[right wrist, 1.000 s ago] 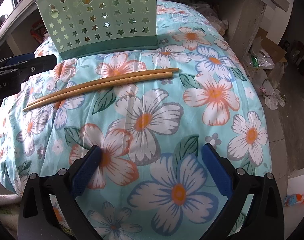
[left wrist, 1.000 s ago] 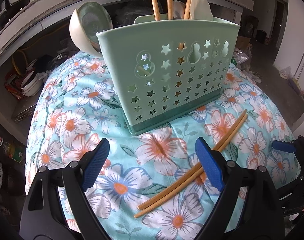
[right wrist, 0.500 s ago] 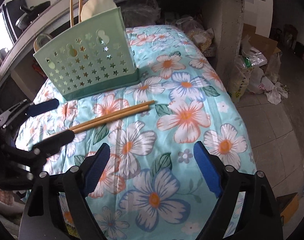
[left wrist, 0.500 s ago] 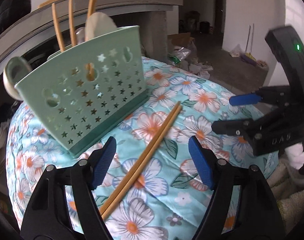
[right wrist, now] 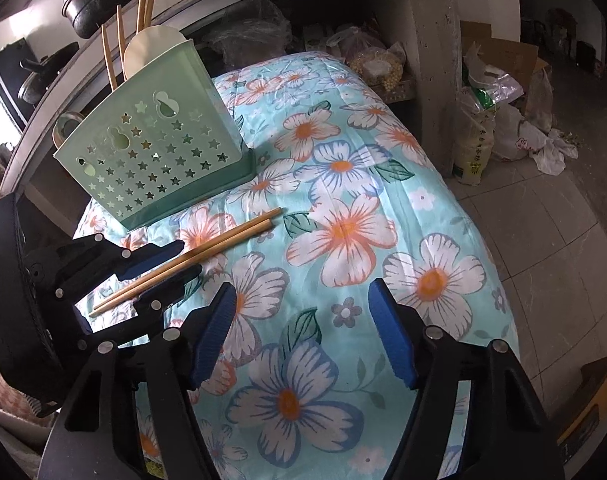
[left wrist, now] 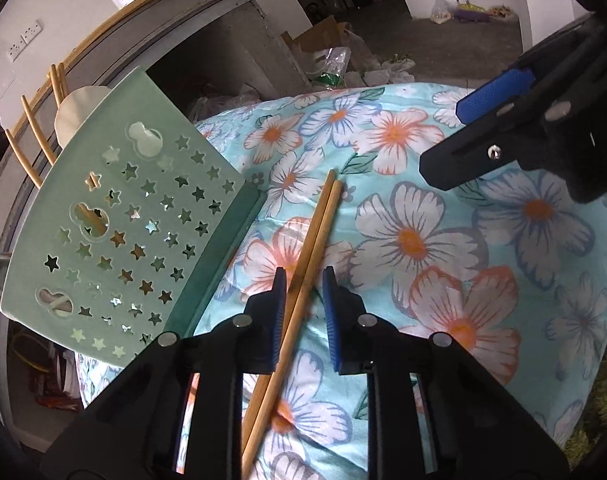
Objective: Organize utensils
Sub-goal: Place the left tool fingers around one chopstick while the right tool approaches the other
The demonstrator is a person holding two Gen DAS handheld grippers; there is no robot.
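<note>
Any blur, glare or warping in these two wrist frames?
Left wrist: sharp, daylit; heavy fisheye bends the shelf edge and tilts the green holder. Right wrist: sharp too, dark vignette at the corners, soft shadow beside the chopsticks, no glare.

Soft daylight, sharp focus, curved fisheye edges

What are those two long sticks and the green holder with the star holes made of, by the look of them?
The chopsticks look like bamboo or pale wood: tan, matte, with a faint lengthwise grain. The green utensil holder looks like moulded plastic: smooth, slightly glossy, thin-walled, with cleanly punched star and gourd-shaped holes and light glowing through its walls. The flowered cloth beneath is printed fabric, softly wrinkled.
</note>
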